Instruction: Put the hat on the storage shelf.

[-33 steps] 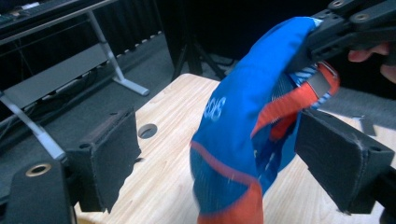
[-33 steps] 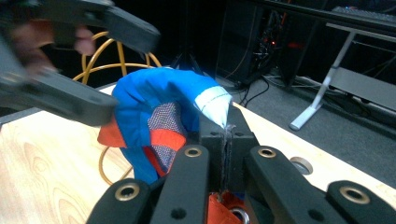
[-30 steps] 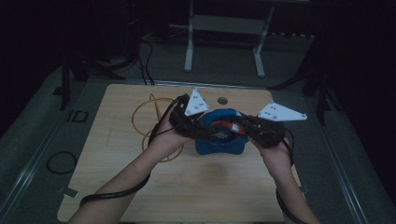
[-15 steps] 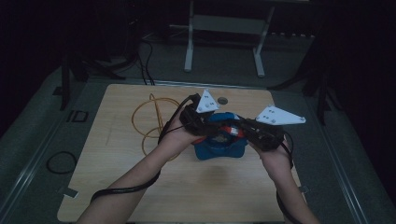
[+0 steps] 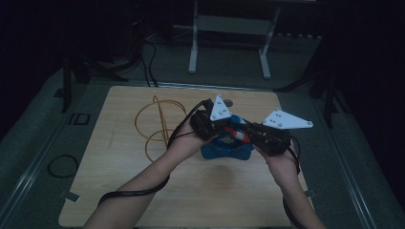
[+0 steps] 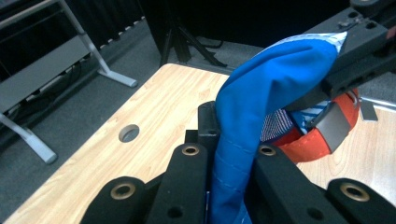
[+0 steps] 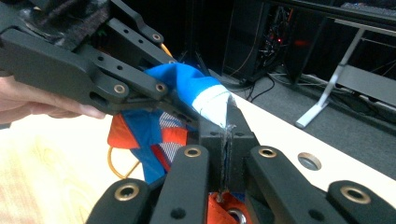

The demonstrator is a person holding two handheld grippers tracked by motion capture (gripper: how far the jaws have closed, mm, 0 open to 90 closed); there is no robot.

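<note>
A blue fabric bag [image 5: 226, 149] with red-orange trim rests on the wooden table [image 5: 119, 167], held up between both grippers. My left gripper [image 5: 224, 129] comes from the left. Its jaws have just been closing, and in the left gripper view they [image 6: 226, 144] pinch a fold of the blue fabric [image 6: 275, 79]. My right gripper [image 5: 242, 135] comes from the right. It is shut [image 7: 227, 122] on the white-edged tip of the blue fabric [image 7: 187, 77]. The orange band [image 6: 322, 140] and mesh lining hang below the grip.
A coil of yellow cable [image 5: 155, 125] lies on the table left of the bag. A round hole [image 5: 229, 102] sits near the table's far edge. A metal stand [image 5: 229, 24] is behind the table, and a black cable loop [image 5: 59, 164] lies on the floor at left.
My left gripper has shifted a little right onto the bag and its jaws have closed on the blue fabric. The right gripper has kept its hold and place.
</note>
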